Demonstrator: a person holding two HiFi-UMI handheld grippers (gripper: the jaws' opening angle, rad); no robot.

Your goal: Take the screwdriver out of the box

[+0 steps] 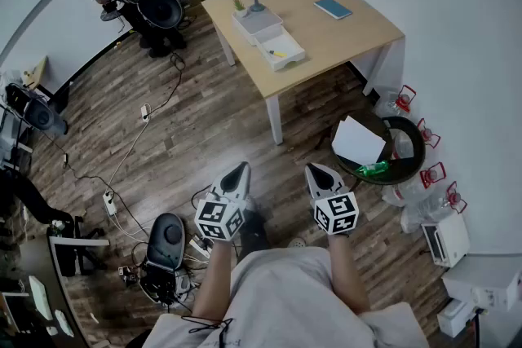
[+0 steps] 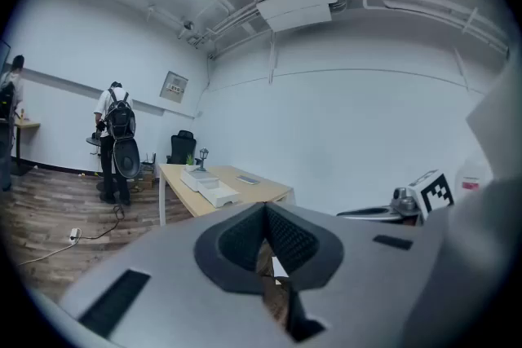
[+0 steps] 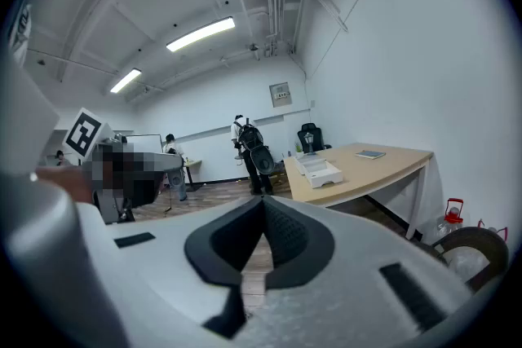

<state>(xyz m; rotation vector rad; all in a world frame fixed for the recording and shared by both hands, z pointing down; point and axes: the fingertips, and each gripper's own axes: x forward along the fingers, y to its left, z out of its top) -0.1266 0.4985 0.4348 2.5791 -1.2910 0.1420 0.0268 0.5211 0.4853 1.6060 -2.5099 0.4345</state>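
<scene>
You stood well back from the counter [image 1: 342, 41] with nothing started. Your left hand-held gripper [image 1: 239, 173] and right hand-held gripper [image 1: 318, 171] were both closed and empty. The screwdriver [image 1: 278, 54], a small yellow shape, lay in the white box [image 1: 292, 55] on the counter. The approach, grasp and lift-out all remained.

The left gripper [image 1: 236, 174] and the right gripper [image 1: 319, 173] are held out side by side in front of the body. Both tilt slightly downward, with jaws closed together and nothing between them.

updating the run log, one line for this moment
left gripper: shut, empty | right gripper: shut, empty | screwdriver: in box on table, untouched
</scene>
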